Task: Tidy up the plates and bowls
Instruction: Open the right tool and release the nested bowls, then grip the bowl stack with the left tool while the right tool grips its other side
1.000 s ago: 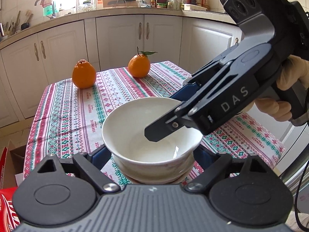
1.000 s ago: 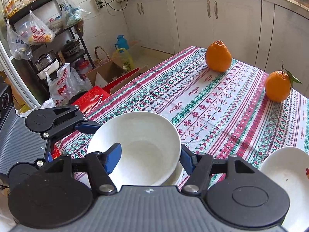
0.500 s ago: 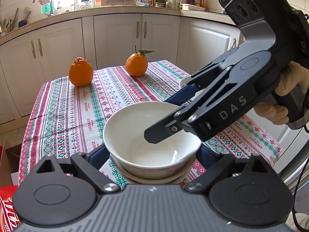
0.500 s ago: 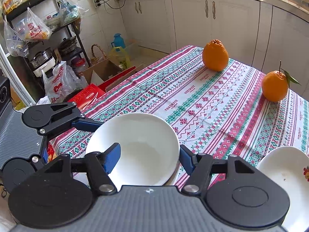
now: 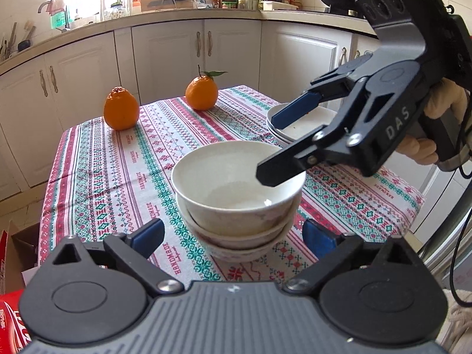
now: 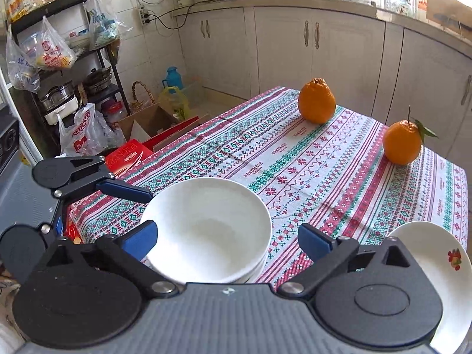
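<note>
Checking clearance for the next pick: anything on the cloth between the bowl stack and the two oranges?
Nothing. In the right wrist view, only bare patterned tablecloth runs from the bowl stack to both oranges; the left wrist view agrees.

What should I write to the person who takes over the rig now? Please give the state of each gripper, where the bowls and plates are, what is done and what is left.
Left gripper: fingers opening, either side of the bowl stack, not pressing it.
Right gripper: fingers opening, nothing held, at the top bowl's rim.
Bowls: nested in one stack near the tablecloth's front edge.
Plates: stacked to the right of the bowls.
Done: top bowl set on the stack.
Left: withdraw both grippers; I see no other loose dishes.
</note>
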The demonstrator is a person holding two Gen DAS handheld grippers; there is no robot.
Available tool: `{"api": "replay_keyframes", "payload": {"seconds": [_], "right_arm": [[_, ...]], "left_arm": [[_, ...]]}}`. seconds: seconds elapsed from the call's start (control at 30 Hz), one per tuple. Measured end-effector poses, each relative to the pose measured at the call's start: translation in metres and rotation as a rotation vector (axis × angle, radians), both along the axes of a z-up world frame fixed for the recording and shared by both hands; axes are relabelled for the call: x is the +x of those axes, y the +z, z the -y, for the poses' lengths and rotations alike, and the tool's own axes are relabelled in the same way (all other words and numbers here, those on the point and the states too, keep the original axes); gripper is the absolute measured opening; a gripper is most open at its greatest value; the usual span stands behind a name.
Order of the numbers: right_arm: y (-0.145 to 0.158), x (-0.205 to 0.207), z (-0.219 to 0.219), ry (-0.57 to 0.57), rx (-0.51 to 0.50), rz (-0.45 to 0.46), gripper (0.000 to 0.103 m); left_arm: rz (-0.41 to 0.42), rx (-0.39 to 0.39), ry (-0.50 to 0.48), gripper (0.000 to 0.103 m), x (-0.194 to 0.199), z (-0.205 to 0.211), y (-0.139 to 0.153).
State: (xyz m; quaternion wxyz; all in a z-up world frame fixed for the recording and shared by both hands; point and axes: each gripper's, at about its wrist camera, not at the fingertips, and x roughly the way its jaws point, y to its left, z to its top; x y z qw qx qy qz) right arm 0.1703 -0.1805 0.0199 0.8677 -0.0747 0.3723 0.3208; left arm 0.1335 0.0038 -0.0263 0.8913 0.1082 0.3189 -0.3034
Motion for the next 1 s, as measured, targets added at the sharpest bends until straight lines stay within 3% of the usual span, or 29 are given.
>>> {"api": "replay_keyframes", "payload": {"seconds": [0.23, 0.37, 0.57, 1.0], "right_arm": [[-0.007, -0.042, -0.001, 0.041, -0.115, 0.101, 0.103], [-0.025, -0.056, -0.003, 0.071, -0.185, 0.109, 0.103], [-0.051, -0.053, -0.006, 0.069, -0.254, 0.093, 0.103], [-0.072, -0.027, -0.016, 0.152, -0.256, 0.084, 0.103]], "left_arm": [[-0.005, 0.029, 0.005, 0.100, 0.002, -0.019, -0.012], [-0.004, 0.058, -0.003, 0.100, 0.009, -0.024, -0.022], [-0.036, 0.103, -0.053, 0.100, 0.019, -0.019, -0.033], [-0.073, 0.145, -0.224, 0.097, 0.045, -0.004, -0.041]]}}
